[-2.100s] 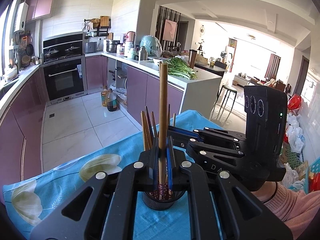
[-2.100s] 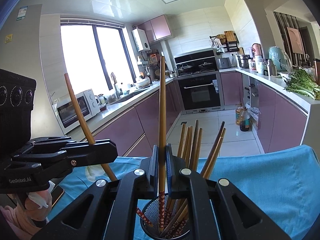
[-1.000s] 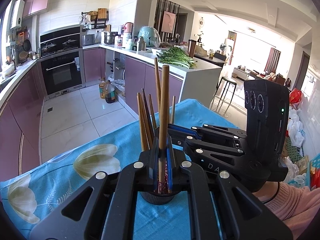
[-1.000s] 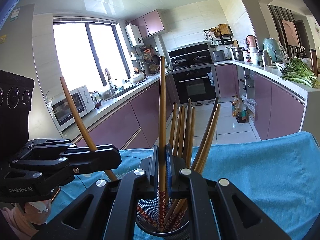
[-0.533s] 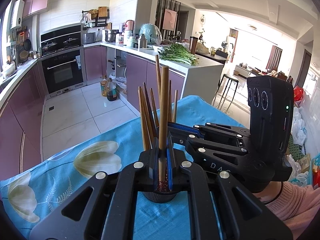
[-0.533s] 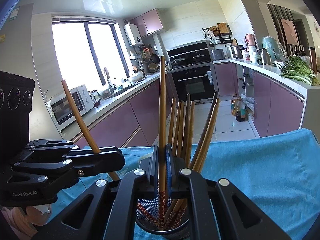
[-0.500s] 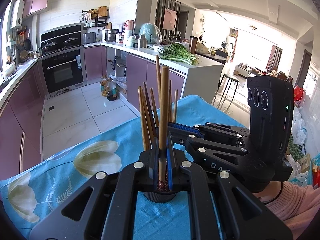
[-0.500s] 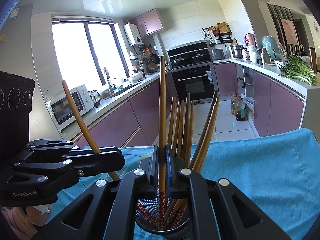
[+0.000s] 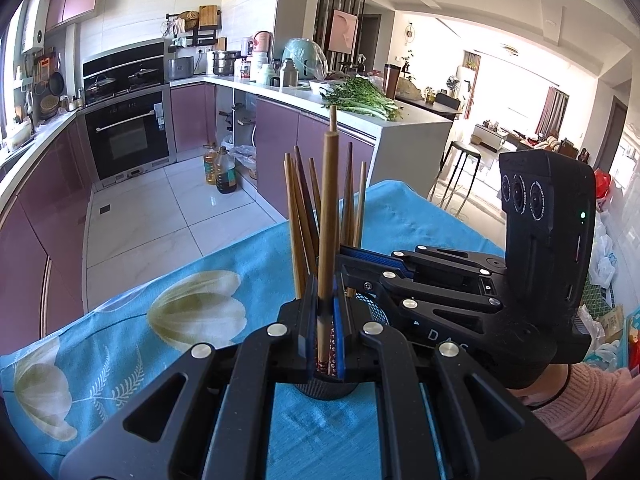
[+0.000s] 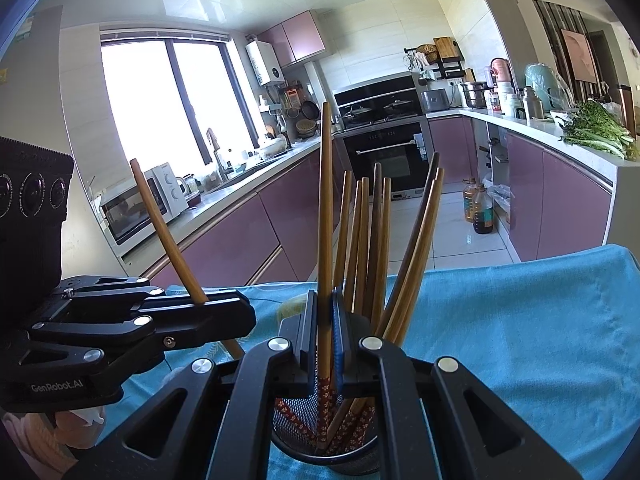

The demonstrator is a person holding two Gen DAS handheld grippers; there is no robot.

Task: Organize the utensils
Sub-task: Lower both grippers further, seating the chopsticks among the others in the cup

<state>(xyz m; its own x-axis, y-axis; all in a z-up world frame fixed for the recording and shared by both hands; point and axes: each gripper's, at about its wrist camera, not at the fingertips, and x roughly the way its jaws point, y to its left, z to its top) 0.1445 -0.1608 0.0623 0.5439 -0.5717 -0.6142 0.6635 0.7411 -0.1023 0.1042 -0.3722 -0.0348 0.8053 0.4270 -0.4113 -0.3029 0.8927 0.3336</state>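
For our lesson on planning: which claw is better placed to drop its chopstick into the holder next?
Right. The right claw holds its upright chopstick with the patterned end already inside the mesh holder; the left claw's tilted chopstick has its tip hidden.

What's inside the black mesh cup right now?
The mesh cup holds a bundle of wooden chopsticks with red patterned ends. The right tool hides part of the inside; the cup's bottom isn't visible.

chopsticks (image 10: 362,236): brown, red floral tips | holder (image 10: 348,458): black mesh | tablecloth (image 10: 520,320): blue
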